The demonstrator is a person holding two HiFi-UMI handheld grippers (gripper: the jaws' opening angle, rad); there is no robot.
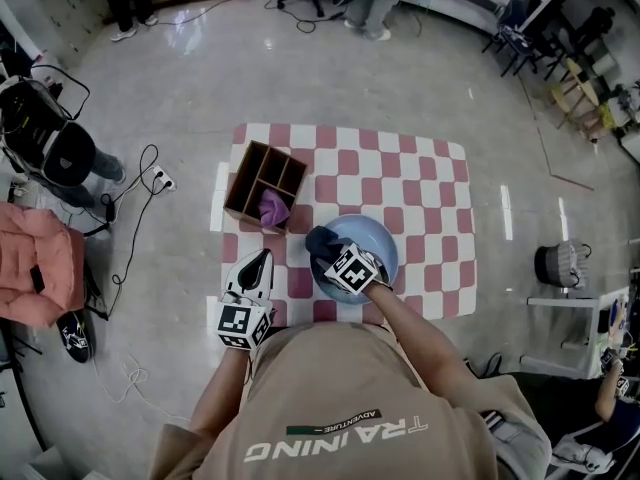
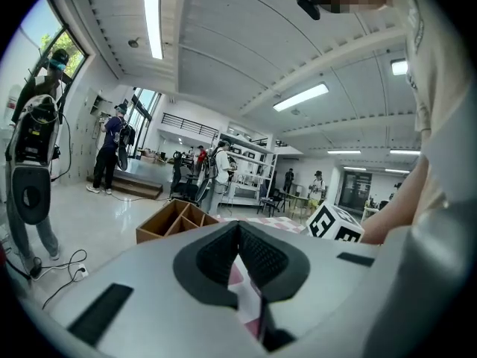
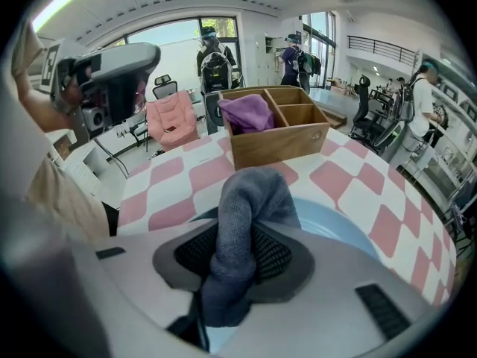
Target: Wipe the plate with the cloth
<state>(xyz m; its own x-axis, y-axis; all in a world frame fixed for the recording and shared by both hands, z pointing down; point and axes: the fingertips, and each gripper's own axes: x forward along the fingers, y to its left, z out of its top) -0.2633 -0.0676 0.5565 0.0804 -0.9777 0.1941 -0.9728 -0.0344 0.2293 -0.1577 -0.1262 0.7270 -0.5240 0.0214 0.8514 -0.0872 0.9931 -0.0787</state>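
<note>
A light blue plate (image 1: 378, 234) lies on the pink-and-white checked table (image 1: 430, 188), near its front edge. My right gripper (image 1: 335, 256) hangs over the plate's left part, shut on a dark grey cloth (image 1: 320, 238). In the right gripper view the cloth (image 3: 250, 196) bulges out between the pads, with the plate (image 3: 339, 230) just beyond it. My left gripper (image 1: 261, 260) hovers at the table's front left corner, left of the plate. Its jaws meet at the tips with nothing in them (image 2: 238, 231).
A wooden divider box (image 1: 262, 178) holding a purple cloth (image 1: 273, 208) stands just behind and left of the plate. A pink chair (image 1: 40, 268) and floor cables (image 1: 140, 183) are to the left. A grey basket (image 1: 560, 264) sits to the right. People stand in the background.
</note>
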